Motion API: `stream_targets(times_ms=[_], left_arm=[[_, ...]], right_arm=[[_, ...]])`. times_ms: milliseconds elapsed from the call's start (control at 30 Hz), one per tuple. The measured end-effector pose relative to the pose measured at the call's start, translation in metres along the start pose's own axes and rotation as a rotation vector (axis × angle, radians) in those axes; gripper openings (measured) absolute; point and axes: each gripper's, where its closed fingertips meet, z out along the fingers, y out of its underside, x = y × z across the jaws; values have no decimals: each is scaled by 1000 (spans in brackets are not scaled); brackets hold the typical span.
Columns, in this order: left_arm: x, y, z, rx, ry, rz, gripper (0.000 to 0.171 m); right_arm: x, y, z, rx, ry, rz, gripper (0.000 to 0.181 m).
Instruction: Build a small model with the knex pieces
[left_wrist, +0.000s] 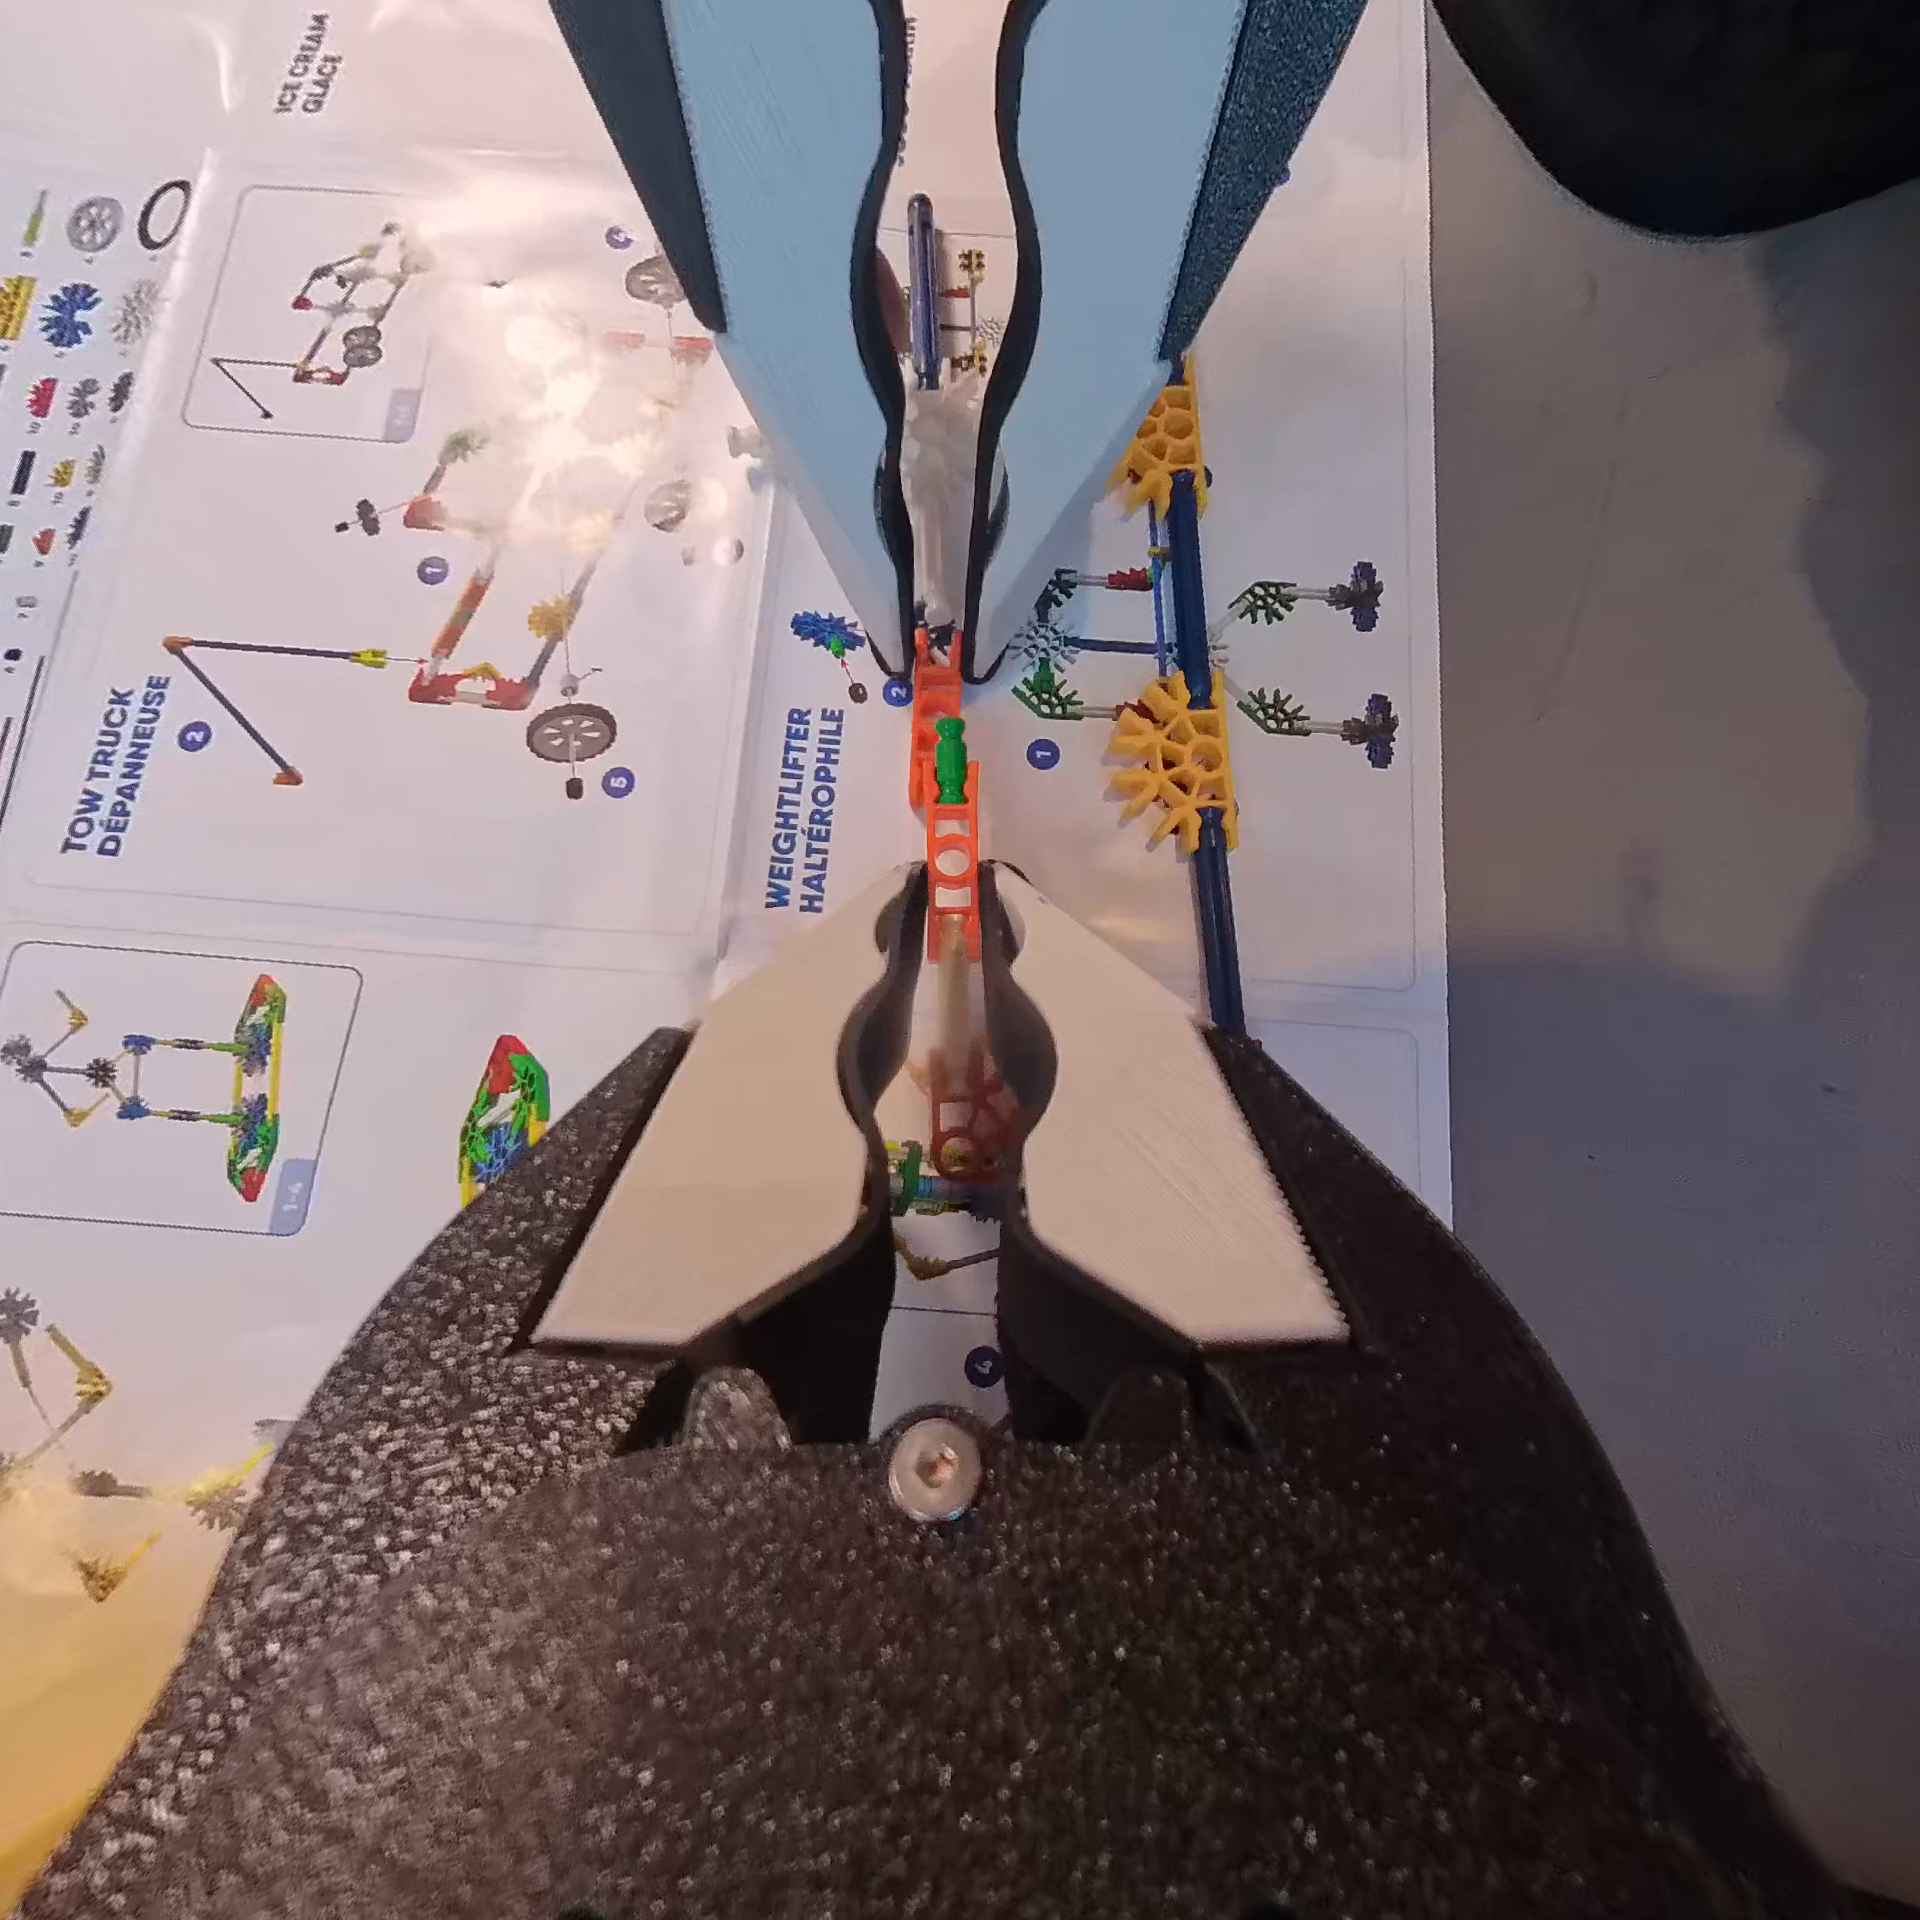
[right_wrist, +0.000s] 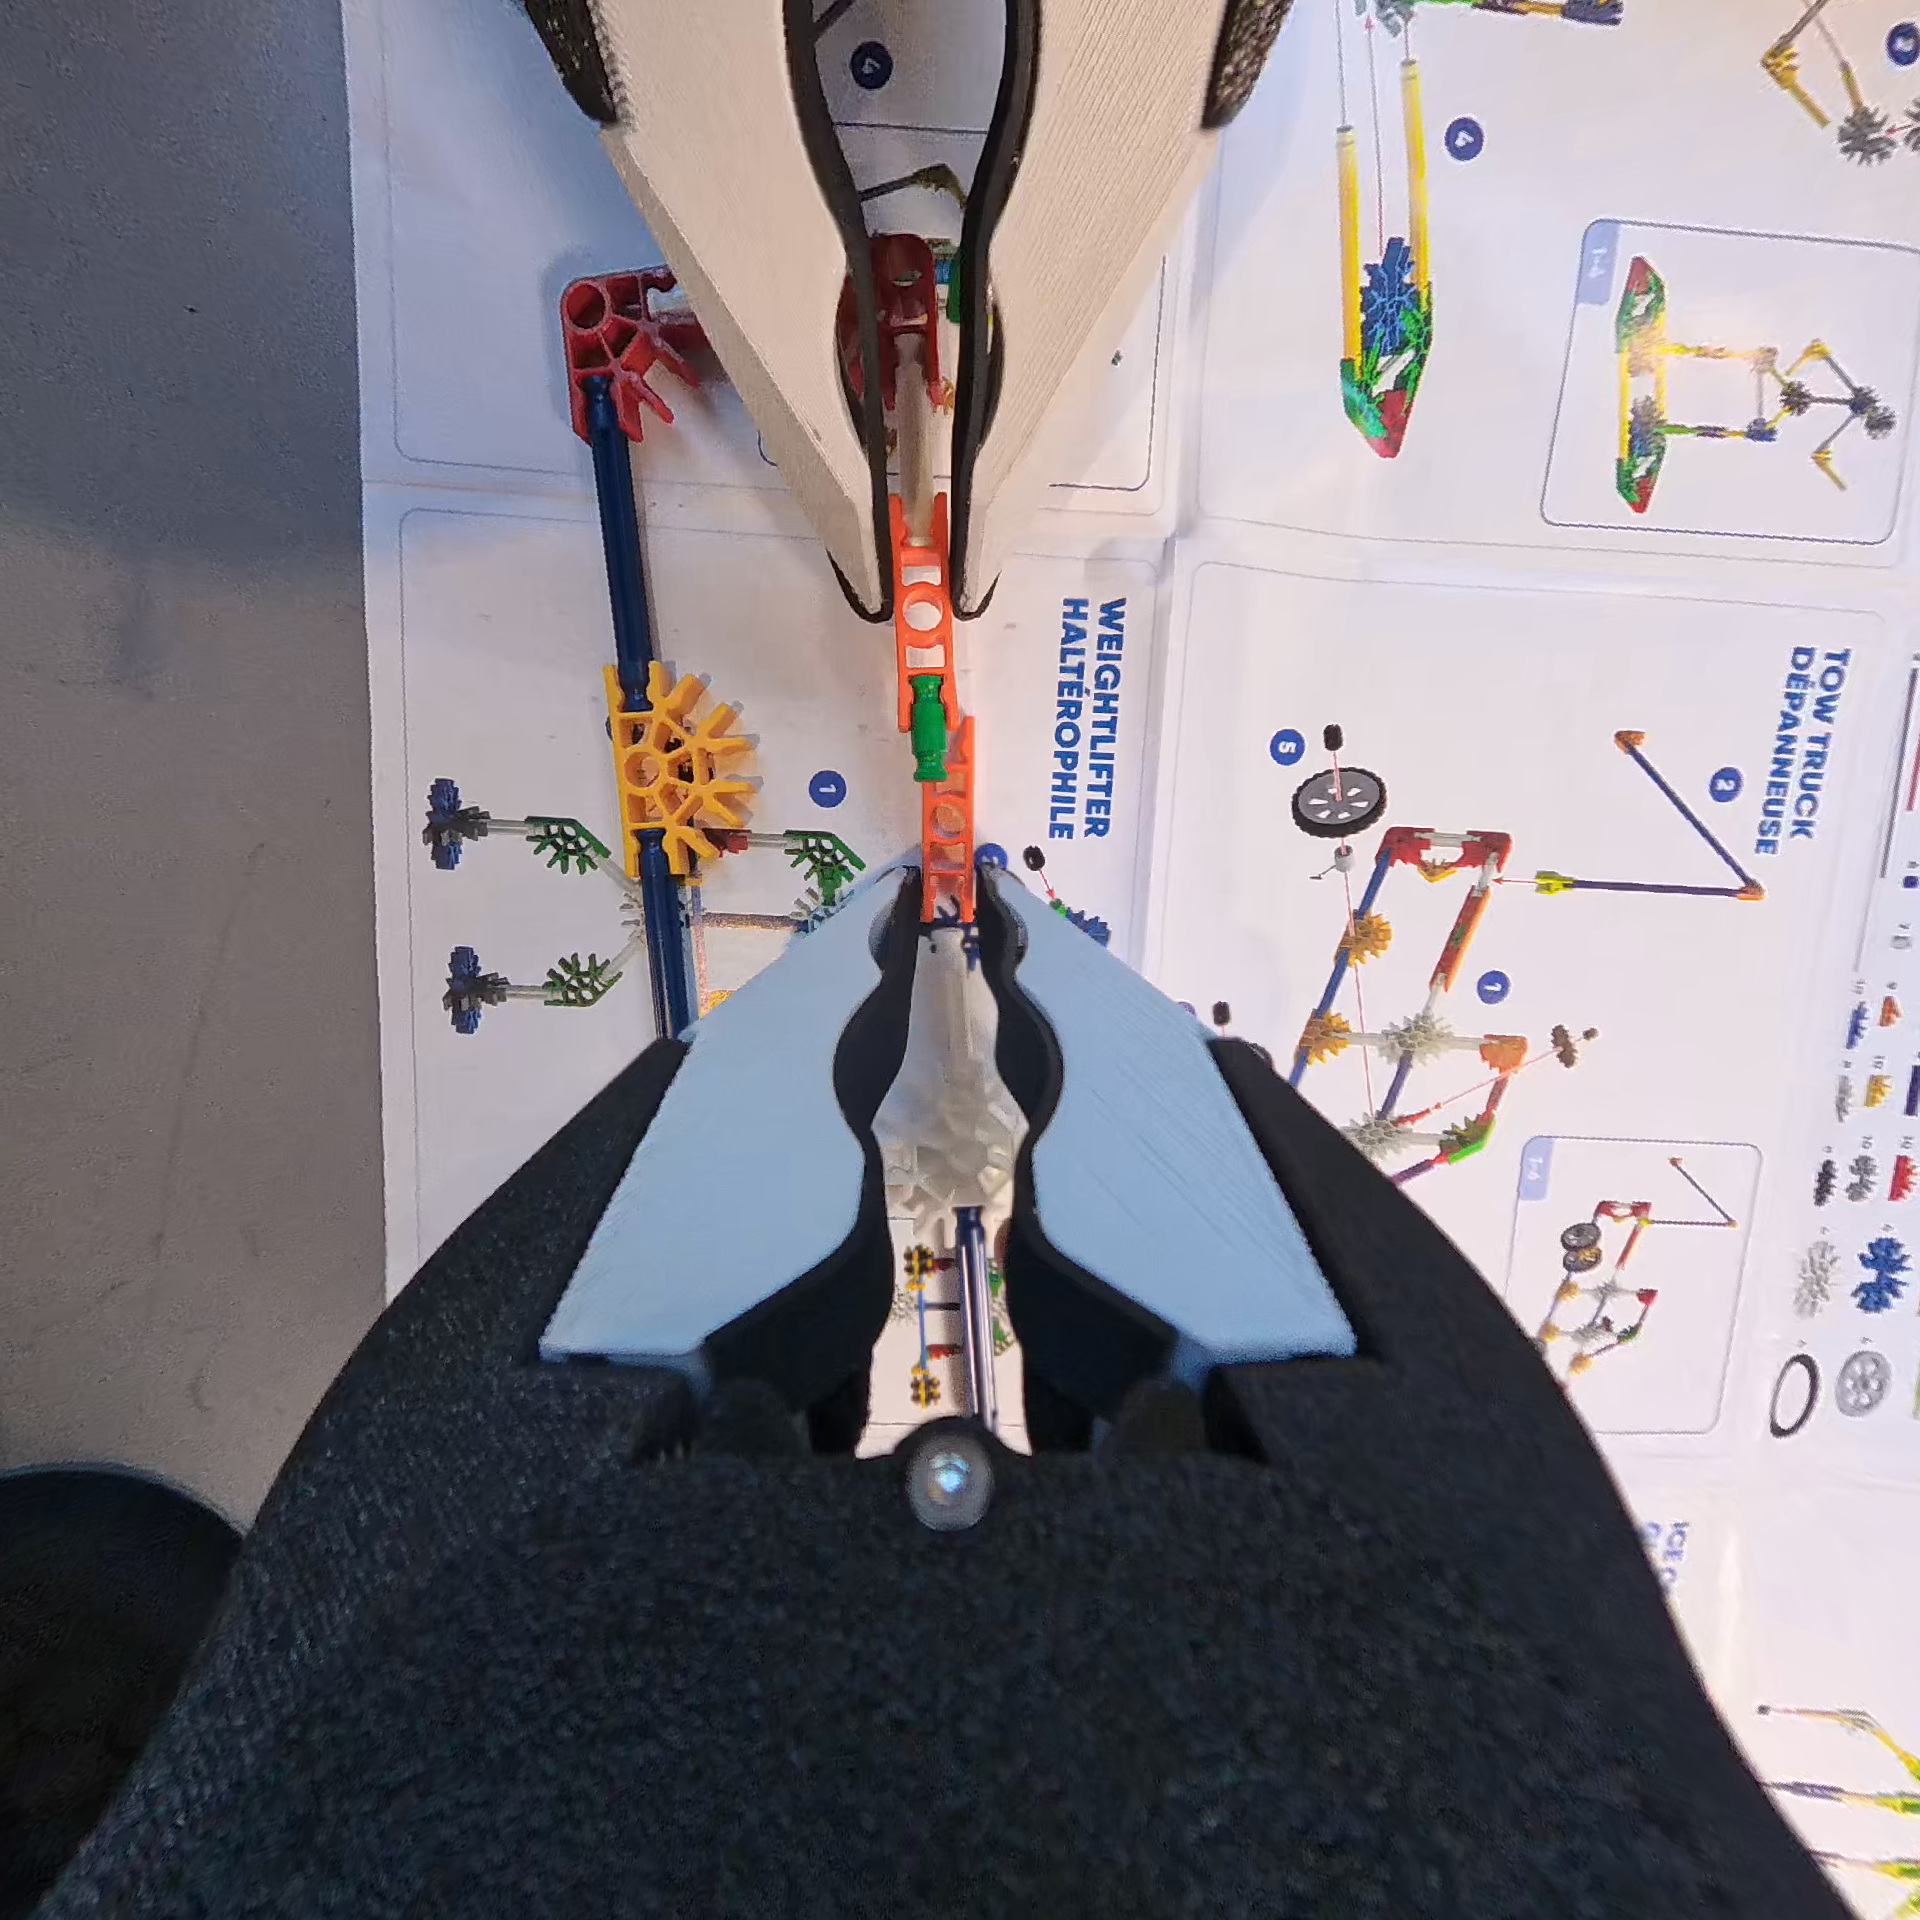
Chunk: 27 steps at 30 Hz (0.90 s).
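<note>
Closest to my lens on the left side, the left gripper (left_wrist: 951, 883), with its white fingers (left_wrist: 1122, 1091), is pressed together on a small toy assembly: a red connector (left_wrist: 971, 1127) sits deep between the pads, a pale rod (left_wrist: 951, 997) runs forward from it, and an orange connector (left_wrist: 953, 883) pokes out past the tips. Straight ahead of that claw, a short green rod (left_wrist: 948, 764) bridges to a second orange connector (left_wrist: 933, 691), so the whole chain lies on one long axis running directly away from my left fingertips. At its far end the right gripper (right_wrist: 948, 883), pale blue fingers (right_wrist: 1143, 1143), faces me tip to tip, pinching its own half: a white snowflake connector (right_wrist: 951, 1148) back between the pads with a blue rod (right_wrist: 975, 1320) trailing toward its camera. Both claws are equally near the green joint, which hangs free between them. Off to the left claw's right, beside the axis, a long blue rod (left_wrist: 1195, 623) carrying yellow connectors (left_wrist: 1179, 753) lies on the printed instruction sheet (left_wrist: 416, 831); seen from the right wrist, it ends in a dark red connector (right_wrist: 613, 343). Nothing stands between the tips. Grey tabletop (left_wrist: 1662, 935) borders the sheet.
</note>
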Motion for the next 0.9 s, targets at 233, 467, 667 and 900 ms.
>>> stream_targets(times_ms=[233, 467, 667, 900], left_arm=[[0, 4, 3, -29, 3, -8, 7], [-3, 4, 3, -65, -15, 25, 7], [-8, 5, 2, -106, -10, 68, 7], [-14, 6, 0, -103, -15, 69, 7]], right_arm=[[-1, -10, -8, 65, -9, 26, 15], [1, -25, -1, 118, -8, 40, 6], [4, -27, 3, 106, -3, 61, 1], [9, -29, 1, 141, -3, 142, 0]])
